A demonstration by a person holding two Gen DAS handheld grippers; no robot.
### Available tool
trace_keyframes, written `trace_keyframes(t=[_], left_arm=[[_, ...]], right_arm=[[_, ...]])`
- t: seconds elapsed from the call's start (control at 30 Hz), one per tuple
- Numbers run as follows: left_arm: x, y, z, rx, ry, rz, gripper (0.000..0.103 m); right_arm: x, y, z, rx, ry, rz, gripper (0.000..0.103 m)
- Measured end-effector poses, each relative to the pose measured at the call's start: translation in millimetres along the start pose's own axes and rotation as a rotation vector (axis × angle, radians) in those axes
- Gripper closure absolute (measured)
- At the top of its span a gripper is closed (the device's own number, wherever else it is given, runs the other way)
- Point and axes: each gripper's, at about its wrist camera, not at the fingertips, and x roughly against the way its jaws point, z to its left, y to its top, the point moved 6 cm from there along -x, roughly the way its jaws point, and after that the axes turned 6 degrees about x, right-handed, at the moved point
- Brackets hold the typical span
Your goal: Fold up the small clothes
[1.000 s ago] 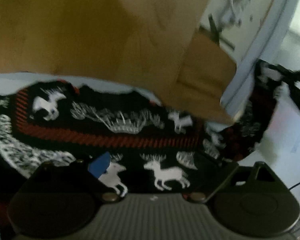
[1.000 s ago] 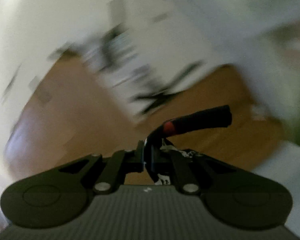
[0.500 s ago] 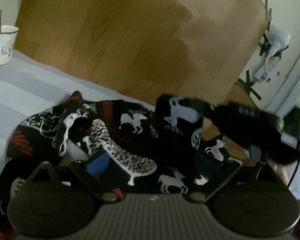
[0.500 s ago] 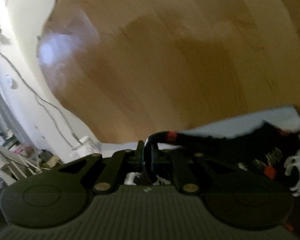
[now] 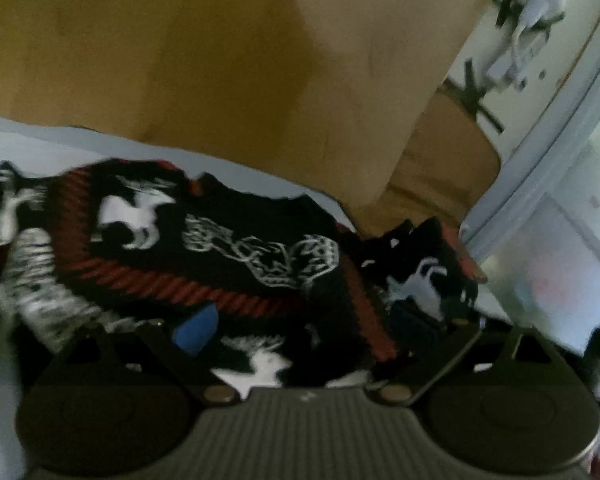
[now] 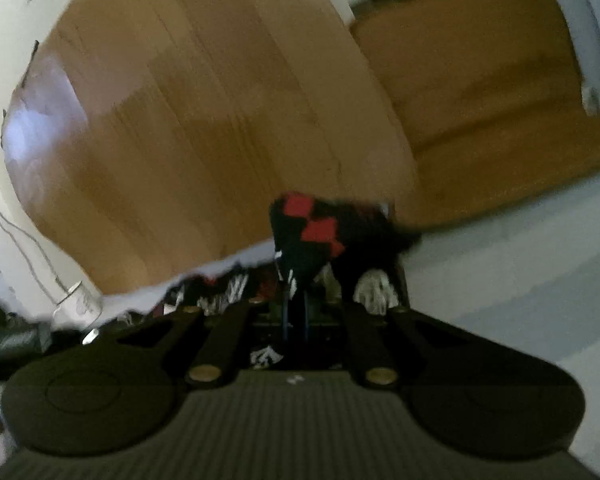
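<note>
wooden headboard (image 5: 228, 52): fills upper frame. pale bed sheet (image 6: 520, 264): right of frame in the right view. black knit garment (image 5: 228, 248) with white deer, red stripes: spread on the sheet, mid-frame. left tool (image 5: 304, 332): fingers wide, garment lying between them. right tool (image 6: 296, 300): narrow, pinching a garment fold. white mug (image 6: 78, 300): lower left.
</note>
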Motion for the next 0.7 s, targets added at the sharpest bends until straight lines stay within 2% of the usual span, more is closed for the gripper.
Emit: trace_keyframes(t=[0.13, 0.17, 0.2, 0.23, 0.27, 0.3, 0.33, 0.37, 0.43, 0.5, 0.57, 0.7], left_arm=[[-40.4, 8.4, -1.7, 0.020, 0.043, 0.051, 0.008], [-48.3, 8.9, -0.9, 0.023, 0.056, 0.061, 0.011], [-54.9, 9.0, -0.2, 0.027, 0.065, 0.072, 0.014], [-59.6, 8.9, -1.0, 0.018, 0.075, 0.066, 0.016], [-60.7, 9.4, -3.3, 0.003, 0.085, 0.055, 0.031], [-62.5, 9.1, -5.2, -0.012, 0.089, 0.057, 0.043], [-64.3, 7.5, -6.4, -0.020, 0.085, 0.067, 0.066], [-65.7, 4.8, -6.2, -0.018, 0.077, 0.080, 0.074], [-63.6, 3.7, -4.4, -0.020, 0.087, 0.069, 0.081], [-59.1, 3.7, -3.5, -0.011, 0.082, 0.063, 0.085], [-50.7, 2.9, -1.6, 0.007, 0.064, 0.053, 0.086], [-44.7, 6.7, -4.8, -0.012, 0.054, 0.042, 0.086]], right_arm=[[-4.8, -3.0, 3.8, -0.034, 0.037, 0.028, 0.088], [-1.2, -2.1, 3.5, -0.056, 0.045, 0.019, 0.081], [0.1, 0.1, 1.6, -0.087, 0.050, 0.000, 0.065], [3.6, 4.8, -4.6, -0.129, 0.058, -0.024, 0.055], [4.4, 8.9, -7.5, -0.165, 0.068, -0.044, 0.043], [6.0, 14.5, -13.1, -0.211, 0.089, -0.063, 0.043], [7.2, 16.0, -17.4, -0.252, 0.109, -0.070, 0.043], [5.7, 20.1, -22.9, -0.296, 0.124, -0.073, 0.043], [-2.8, 27.1, -29.4, -0.350, 0.128, -0.057, 0.049], [-11.9, 32.1, -25.8, -0.309, 0.098, -0.032, 0.095], [-11.8, 37.4, -19.8, -0.247, 0.046, -0.056, 0.095], [25.2, 48.6, -8.7, -0.163, -0.027, -0.189, 0.096]])
